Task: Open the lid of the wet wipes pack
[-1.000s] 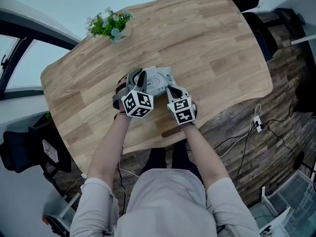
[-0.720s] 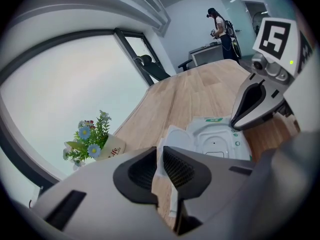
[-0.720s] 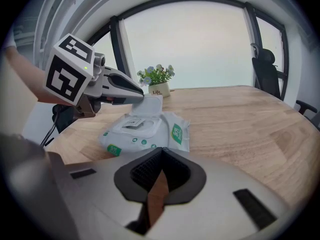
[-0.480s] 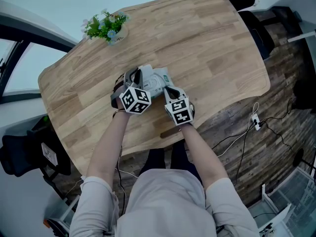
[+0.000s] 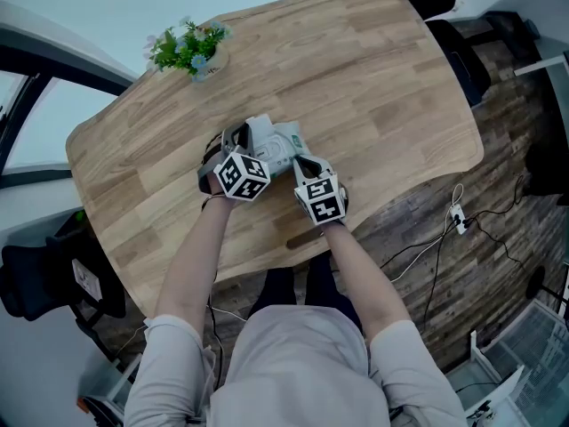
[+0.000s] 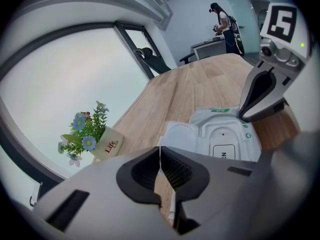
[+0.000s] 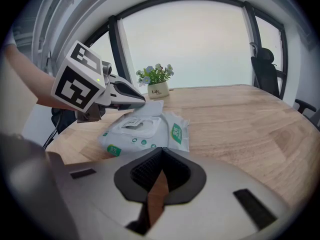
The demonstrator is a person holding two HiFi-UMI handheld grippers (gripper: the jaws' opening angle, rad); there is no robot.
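Observation:
The white wet wipes pack (image 5: 277,145) lies on the wooden table (image 5: 373,78). Its flip lid (image 6: 182,136) stands open on the side toward the flower pot, baring the opening. My left gripper (image 6: 160,156) is shut, pads meeting just in front of the lid's edge; I see nothing pinched between them. From the right gripper view, its fingers (image 7: 125,96) lie over the lid (image 7: 152,106). My right gripper (image 7: 161,156) is shut and empty, at the pack's (image 7: 145,134) near edge; its fingers (image 6: 260,91) reach the pack's corner.
A small pot of flowers (image 5: 187,47) stands at the table's far left corner. Office chairs (image 7: 265,71) stand beyond the table, and a person (image 6: 222,21) stands far off at a desk. Cables (image 5: 462,221) lie on the floor to the right.
The left gripper has sunk a little toward the pack's left side. The right gripper has stayed where it was.

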